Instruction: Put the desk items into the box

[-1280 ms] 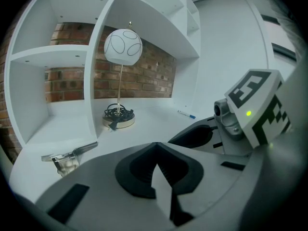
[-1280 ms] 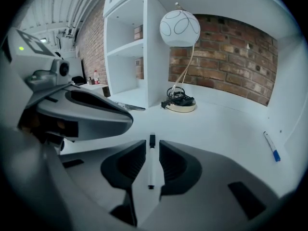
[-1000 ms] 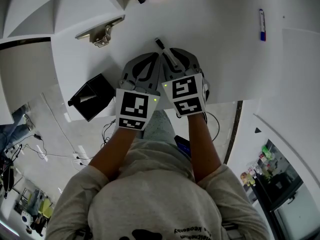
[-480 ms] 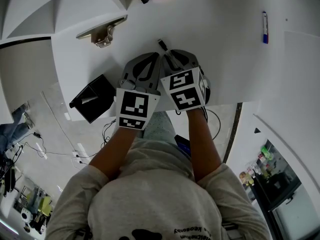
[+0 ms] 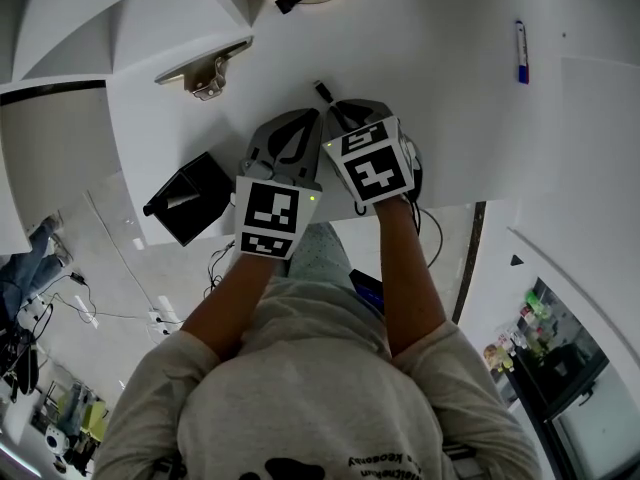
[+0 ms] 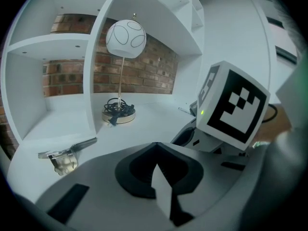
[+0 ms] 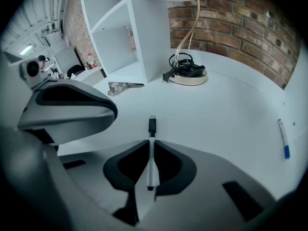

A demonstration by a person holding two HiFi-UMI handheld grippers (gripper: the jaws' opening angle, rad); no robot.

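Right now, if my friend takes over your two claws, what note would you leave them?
Right claw: just been closing, now shut on the white pen with a black cap, low over the desk.
Left claw: shut, nothing in it, beside the right one.
Black box: at the desk's left edge; what's inside is unclear.
Done: pen gripped, not boxed yet.
Left: box this pen, then the blue-capped pen far right and the metal tool by the shelf.
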